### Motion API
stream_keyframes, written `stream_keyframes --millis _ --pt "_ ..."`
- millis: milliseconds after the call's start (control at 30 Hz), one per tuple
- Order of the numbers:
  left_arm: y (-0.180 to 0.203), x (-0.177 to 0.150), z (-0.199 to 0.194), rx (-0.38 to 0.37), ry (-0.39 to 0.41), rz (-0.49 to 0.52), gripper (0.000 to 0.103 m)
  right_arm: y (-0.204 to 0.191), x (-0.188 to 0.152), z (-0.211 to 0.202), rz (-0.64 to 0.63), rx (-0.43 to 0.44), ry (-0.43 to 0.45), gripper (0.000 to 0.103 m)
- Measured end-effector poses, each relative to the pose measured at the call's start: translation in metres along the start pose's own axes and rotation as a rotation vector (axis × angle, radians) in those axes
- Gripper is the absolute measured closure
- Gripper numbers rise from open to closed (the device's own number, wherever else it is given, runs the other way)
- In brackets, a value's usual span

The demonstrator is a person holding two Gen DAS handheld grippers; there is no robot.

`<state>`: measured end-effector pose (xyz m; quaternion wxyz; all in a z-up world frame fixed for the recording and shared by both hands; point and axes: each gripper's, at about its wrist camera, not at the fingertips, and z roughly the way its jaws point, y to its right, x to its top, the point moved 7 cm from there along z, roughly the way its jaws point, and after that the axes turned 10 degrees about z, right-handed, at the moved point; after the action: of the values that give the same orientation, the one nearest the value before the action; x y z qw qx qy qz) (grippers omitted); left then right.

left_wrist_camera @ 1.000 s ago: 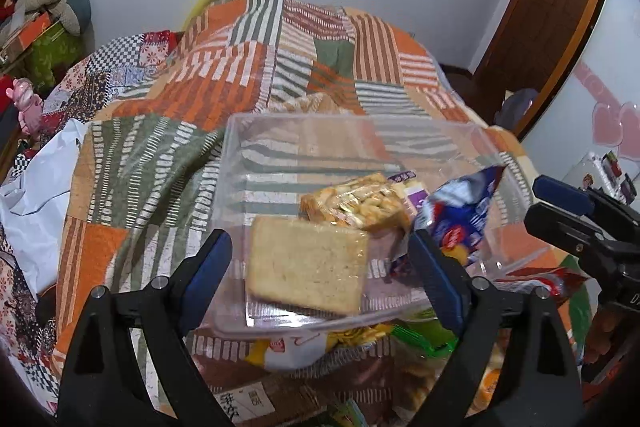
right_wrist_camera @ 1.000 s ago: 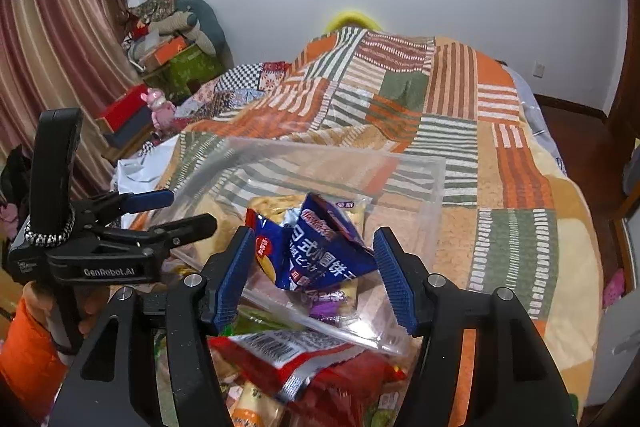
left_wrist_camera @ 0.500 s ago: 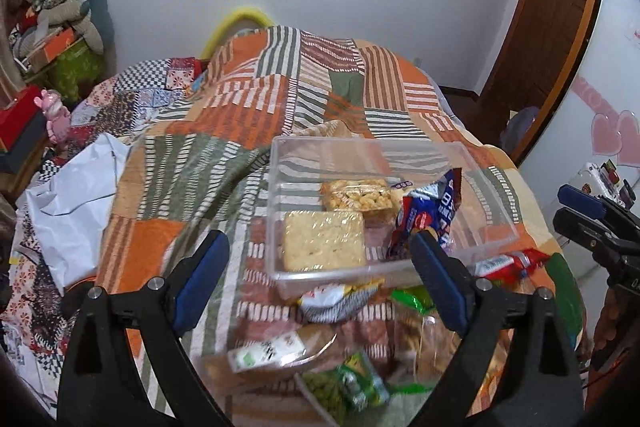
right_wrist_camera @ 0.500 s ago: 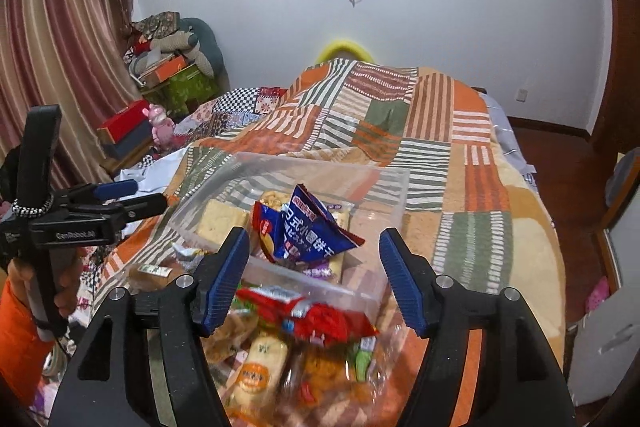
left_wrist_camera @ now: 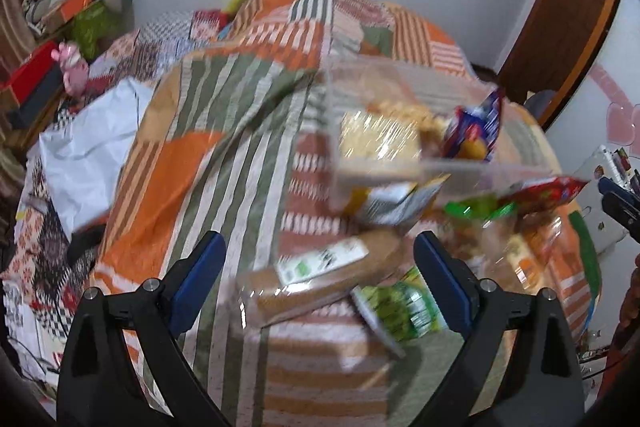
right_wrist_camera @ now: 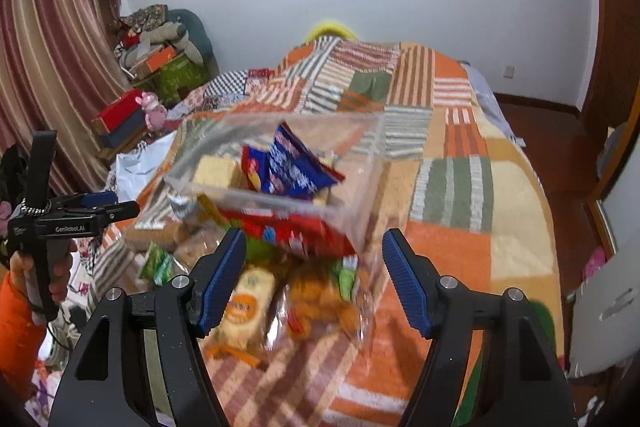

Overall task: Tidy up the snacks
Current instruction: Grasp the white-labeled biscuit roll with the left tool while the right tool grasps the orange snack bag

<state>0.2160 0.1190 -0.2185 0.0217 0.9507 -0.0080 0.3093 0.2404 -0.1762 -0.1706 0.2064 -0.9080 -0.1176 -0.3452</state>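
Note:
A clear plastic box [left_wrist_camera: 472, 169] [right_wrist_camera: 362, 187] sits on the patchwork bed. It holds a pale cracker pack [left_wrist_camera: 378, 141] [right_wrist_camera: 214, 169], a blue snack bag [left_wrist_camera: 474, 131] [right_wrist_camera: 290, 169] and a yellow snack pack. Loose snacks lie in front of it: a long brown biscuit pack [left_wrist_camera: 320, 277], a green packet [left_wrist_camera: 400, 311], a red bag [right_wrist_camera: 288, 231] and an orange-labelled pack [right_wrist_camera: 246, 307]. My left gripper [left_wrist_camera: 320, 283] is open and empty above the biscuit pack. My right gripper [right_wrist_camera: 314, 281] is open and empty above the loose snacks. The left view is blurred.
The patchwork quilt [right_wrist_camera: 452, 183] covers the whole bed. White cloth [left_wrist_camera: 84, 163] lies at its left edge. Boxes and toys [right_wrist_camera: 160, 63] are piled by the curtain. A wooden door [left_wrist_camera: 560, 11] stands at the right. The left gripper shows at the left of the right wrist view [right_wrist_camera: 96, 207].
Both grippers have drawn back from the clear box toward the near end of the bed. The loose snack pile has come into view under them. Both stay open and empty.

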Motion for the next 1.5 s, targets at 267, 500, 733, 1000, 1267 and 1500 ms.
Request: stream_keyframes --millis 267,500,733,1000,1267,1500 --pt "0.003 -0.013 0.036 -0.052 -0.059 -0.001 0.007 0.017 -0.034 0.025 0.049 -0.024 -0.106 0.036" --pt "0.011 -0.012 0.053 -0.094 -0.071 0.014 0.008 0.019 -0.046 0.040 0.046 -0.032 -0.162 0.036" --pt "0.010 -0.031 0.041 -0.096 -0.084 0.012 0.019 0.021 -0.050 0.054 0.085 -0.011 -0.201 0.036" --pt "0.009 -0.054 0.022 -0.126 -0.106 -0.033 0.037 0.020 -0.057 0.058 0.096 -0.002 -0.224 0.036" --pt "0.015 -0.053 0.030 -0.139 -0.137 -0.005 0.044 0.018 -0.055 0.060 0.100 0.000 -0.230 0.031" --pt "0.021 -0.037 0.051 -0.103 -0.126 0.056 0.043 0.016 -0.052 0.065 0.072 -0.029 -0.217 0.026"
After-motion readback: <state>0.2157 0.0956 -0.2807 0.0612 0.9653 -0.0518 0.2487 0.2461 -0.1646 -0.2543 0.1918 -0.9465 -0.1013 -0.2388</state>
